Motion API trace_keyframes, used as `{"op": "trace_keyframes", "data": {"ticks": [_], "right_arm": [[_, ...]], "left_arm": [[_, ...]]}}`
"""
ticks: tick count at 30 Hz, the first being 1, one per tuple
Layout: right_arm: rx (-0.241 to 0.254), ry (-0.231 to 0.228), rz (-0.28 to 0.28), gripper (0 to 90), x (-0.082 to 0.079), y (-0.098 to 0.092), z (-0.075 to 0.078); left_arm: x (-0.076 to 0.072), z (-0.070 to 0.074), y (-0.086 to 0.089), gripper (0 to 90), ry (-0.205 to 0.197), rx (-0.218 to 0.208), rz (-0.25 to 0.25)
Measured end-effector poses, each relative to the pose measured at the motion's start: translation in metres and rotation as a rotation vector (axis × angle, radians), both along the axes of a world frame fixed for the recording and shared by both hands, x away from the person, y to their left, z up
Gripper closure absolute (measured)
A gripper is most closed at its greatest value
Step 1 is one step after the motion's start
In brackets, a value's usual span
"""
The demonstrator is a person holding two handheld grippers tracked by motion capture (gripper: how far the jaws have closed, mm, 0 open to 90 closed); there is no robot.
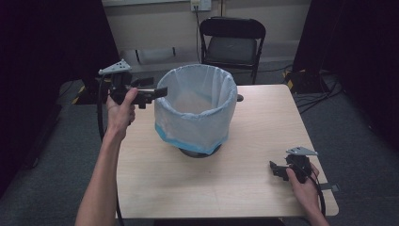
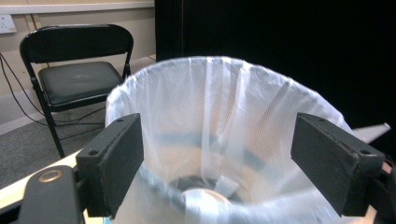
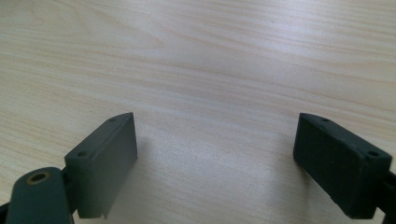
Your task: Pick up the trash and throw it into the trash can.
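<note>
Centrally placed on the tabletop (image 1: pixel 226 188): lined bin (image 1: pixel 195 110). Left gripper (image 1: pixel 157 91) at its rim, jaws spread; chair (image 2: pixel 77 70) visible behind. Right gripper (image 1: pixel 277 170) lower right, jaws apart over bare wood.

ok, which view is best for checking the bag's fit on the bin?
High view: the whole bag shows, folded over the rim, hanging down the bin's outside to its dark base. The left gripper view looks into the mouth from the near rim. The right gripper view shows bare table.
</note>
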State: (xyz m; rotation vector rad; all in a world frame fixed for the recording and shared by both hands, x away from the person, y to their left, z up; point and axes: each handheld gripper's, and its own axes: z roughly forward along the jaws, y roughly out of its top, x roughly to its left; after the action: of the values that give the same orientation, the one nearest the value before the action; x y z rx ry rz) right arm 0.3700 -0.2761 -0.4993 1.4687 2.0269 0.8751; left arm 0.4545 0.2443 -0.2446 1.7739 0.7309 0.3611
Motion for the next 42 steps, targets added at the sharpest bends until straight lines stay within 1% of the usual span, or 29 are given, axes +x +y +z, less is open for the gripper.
{"op": "trace_keyframes", "data": {"ticks": [1,3,5,6,7,8,10,13,17,18,19,20,22,24,25,27,30,31,33,35,36,37,38,39,40,41,42], "right_arm": [[0.000,0.000,0.000,12.8,0.000,0.000,0.000],[0.000,0.000,0.000,12.8,0.000,0.000,0.000],[0.000,0.000,0.000,12.8,0.000,0.000,0.000],[0.000,0.000,0.000,12.8,0.000,0.000,0.000],[0.000,0.000,0.000,12.9,0.000,0.000,0.000],[0.000,0.000,0.000,12.9,0.000,0.000,0.000],[0.000,0.000,0.000,12.9,0.000,0.000,0.000],[0.000,0.000,0.000,12.8,0.000,0.000,0.000],[0.000,0.000,0.000,12.8,0.000,0.000,0.000],[0.000,0.000,0.000,12.8,0.000,0.000,0.000],[0.000,-0.001,0.001,12.9,0.000,0.000,0.000],[0.000,-0.001,0.001,12.9,0.000,0.000,0.000],[0.000,-0.001,0.001,12.8,0.000,0.000,0.000],[0.000,-0.001,0.001,12.9,0.000,0.000,0.000],[0.000,-0.001,0.001,12.9,0.000,0.000,0.000],[-0.001,-0.001,0.002,12.9,0.000,0.000,0.000],[0.000,0.000,0.000,12.9,0.000,0.000,0.000],[0.000,-0.001,0.001,12.9,0.000,0.000,0.000],[0.000,-0.001,0.002,12.9,0.000,0.000,0.000],[0.000,-0.001,0.001,12.9,0.000,0.000,0.000],[0.000,-0.001,0.002,12.8,0.000,0.000,0.000],[0.000,-0.001,0.001,12.9,0.000,0.000,0.000],[0.000,-0.001,0.001,12.9,0.000,0.000,0.000],[0.000,-0.001,0.001,12.9,0.000,0.000,0.000],[0.000,0.000,0.000,12.9,0.000,0.000,0.000],[-0.001,-0.001,0.002,12.9,0.000,0.000,0.000],[-0.001,-0.001,0.002,12.9,0.000,0.000,0.000]], "left_arm": [[-0.003,0.000,0.001,17.1,-0.005,0.001,0.005],[-0.010,-0.002,0.006,17.1,-0.015,-0.001,0.001],[-0.013,-0.003,0.007,17.1,-0.016,0.002,0.001],[-0.018,-0.005,0.008,17.4,-0.021,0.016,0.010],[-0.025,-0.010,0.010,18.3,-0.027,0.010,0.023],[-0.027,-0.012,0.011,18.5,-0.025,-0.003,0.020],[-0.034,-0.016,0.013,18.5,-0.038,0.006,0.032],[-0.045,-0.021,0.016,18.5,-0.054,0.006,0.035],[-0.054,-0.030,0.020,17.8,-0.053,-0.005,0.035],[-0.057,-0.034,0.021,17.0,-0.054,-0.007,0.043],[-0.057,-0.034,0.021,17.0,-0.054,-0.007,0.043],[-0.062,-0.039,0.023,17.0,-0.046,0.001,0.061],[-0.067,-0.048,0.026,16.9,-0.043,-0.005,0.053],[-0.072,-0.057,0.029,16.7,-0.040,0.004,0.061],[-0.072,-0.057,0.029,17.0,-0.040,0.004,0.061],[-0.079,-0.069,0.032,17.3,-0.031,0.030,0.078],[-0.085,-0.081,0.034,17.3,-0.018,0.043,0.083],[-0.088,-0.087,0.035,17.3,-0.015,0.054,0.086],[-0.091,-0.096,0.038,17.4,0.008,0.066,0.088],[-0.095,-0.105,0.040,17.6,0.021,0.091,0.105],[-0.095,-0.105,0.040,17.6,0.021,0.091,0.105],[-0.099,-0.115,0.043,17.6,0.035,0.105,0.122],[-0.100,-0.120,0.044,17.6,0.042,0.118,0.132],[-0.100,-0.120,0.044,17.6,0.042,0.118,0.132],[-0.102,-0.130,0.046,17.6,0.056,0.124,0.144],[-0.104,-0.136,0.048,17.6,0.067,0.127,0.150],[-0.105,-0.141,0.049,17.5,0.069,0.125,0.155]]}}
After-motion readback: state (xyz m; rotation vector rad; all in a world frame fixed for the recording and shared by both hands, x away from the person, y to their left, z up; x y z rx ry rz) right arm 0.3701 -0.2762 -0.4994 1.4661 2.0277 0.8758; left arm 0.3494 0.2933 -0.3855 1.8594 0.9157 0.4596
